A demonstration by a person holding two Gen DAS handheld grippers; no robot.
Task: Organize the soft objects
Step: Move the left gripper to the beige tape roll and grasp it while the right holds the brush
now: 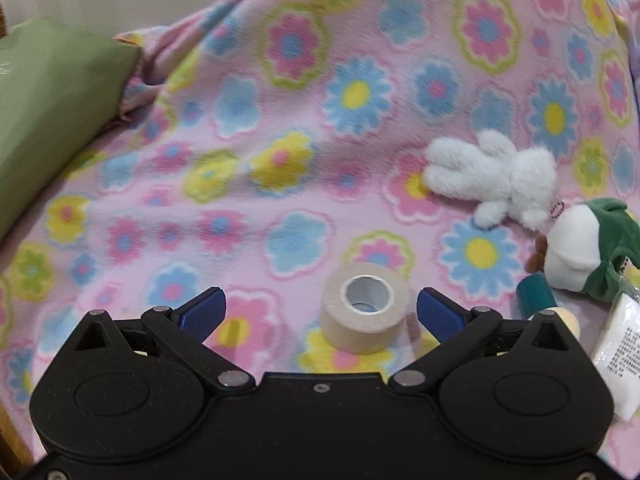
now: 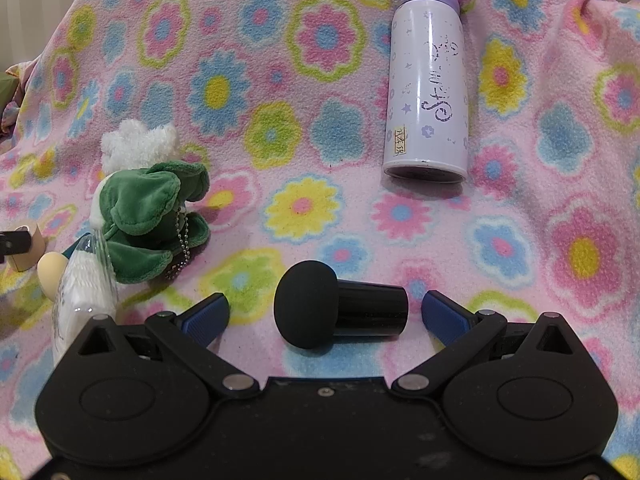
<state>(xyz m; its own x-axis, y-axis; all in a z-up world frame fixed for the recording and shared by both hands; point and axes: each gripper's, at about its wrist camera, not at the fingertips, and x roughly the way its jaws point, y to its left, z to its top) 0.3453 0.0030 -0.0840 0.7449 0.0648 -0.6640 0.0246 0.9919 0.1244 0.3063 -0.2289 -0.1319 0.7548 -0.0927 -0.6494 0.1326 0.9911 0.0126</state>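
Both jaws spread wide, nothing held. Tape roll (image 1: 365, 312) is framed by left gripper (image 1: 321, 312); black sponge puff (image 2: 340, 310) by right gripper (image 2: 325, 314). White plush (image 1: 494, 178) and green plush (image 2: 154, 220) are seen touching on blanket (image 2: 320, 208); bottle (image 2: 428, 80) lies beyond.

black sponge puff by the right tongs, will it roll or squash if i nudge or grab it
The black sponge puff lies on its side with a round handle, so a nudge would probably roll it, though the fleecy blanket may damp that. Its foam head looks likely to squash; the glossy handle looks stiff and perhaps slippery. The right tongs are open around it, not touching.
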